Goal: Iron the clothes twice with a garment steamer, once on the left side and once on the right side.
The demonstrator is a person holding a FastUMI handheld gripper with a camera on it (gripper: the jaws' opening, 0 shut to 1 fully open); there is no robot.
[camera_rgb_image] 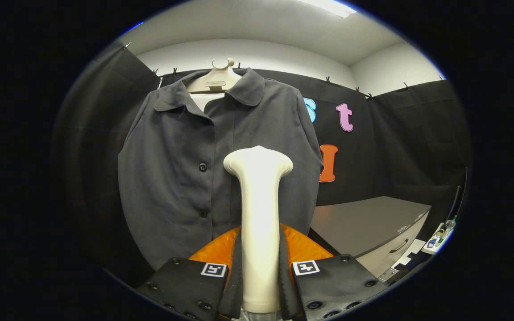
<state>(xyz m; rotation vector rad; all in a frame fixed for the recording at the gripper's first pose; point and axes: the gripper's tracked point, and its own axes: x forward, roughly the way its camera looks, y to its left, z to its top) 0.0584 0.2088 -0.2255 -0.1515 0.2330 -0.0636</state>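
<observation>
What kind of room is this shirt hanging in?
Likely a small recording booth: black cloth walls pinned up, a grey shirt on a hanger, a cabinet beside it. The gripper holds a garment steamer.

Gripper [260,285] at bottom centre of frame had two flat finger plates, each with square coded marker sticker near inner top corner, round screws dotted along edges.

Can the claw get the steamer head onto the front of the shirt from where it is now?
Probably yes. The claw is shut on the steamer, whose head points at the dark shirt on its hanger; nothing stands between them.
</observation>
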